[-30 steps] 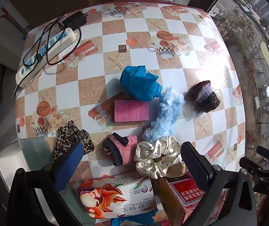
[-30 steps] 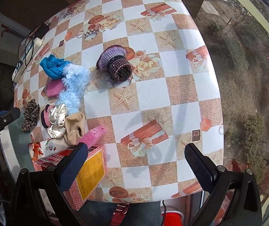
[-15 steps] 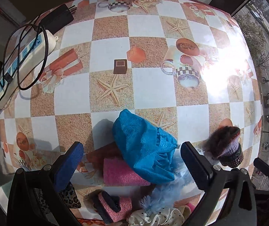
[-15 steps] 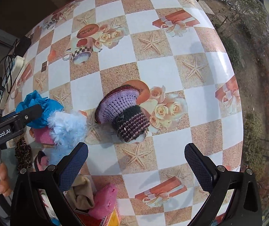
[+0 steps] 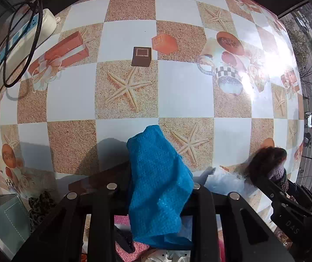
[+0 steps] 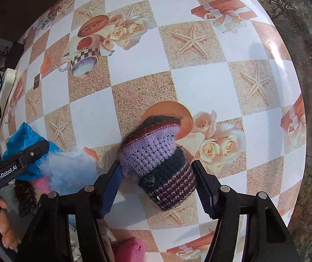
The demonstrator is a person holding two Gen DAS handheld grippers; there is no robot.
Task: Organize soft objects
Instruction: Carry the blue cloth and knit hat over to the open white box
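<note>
My left gripper has its jaws around a crumpled blue cloth, pressed on both sides of it. It also shows in the right wrist view. My right gripper has narrowed around a knitted purple and dark striped hat lying on the table, fingers close to both sides. A fluffy light blue boa lies between cloth and hat. The hat appears in the left wrist view.
A white power strip with black cables lies at the far left of the checked tablecloth. A leopard scrunchie, pink items and a grey-green box sit near my left gripper. The table edge curves at right.
Both grippers have moved forward and down to the table. The left has closed on the blue cloth. The right has narrowed around the knitted hat.
</note>
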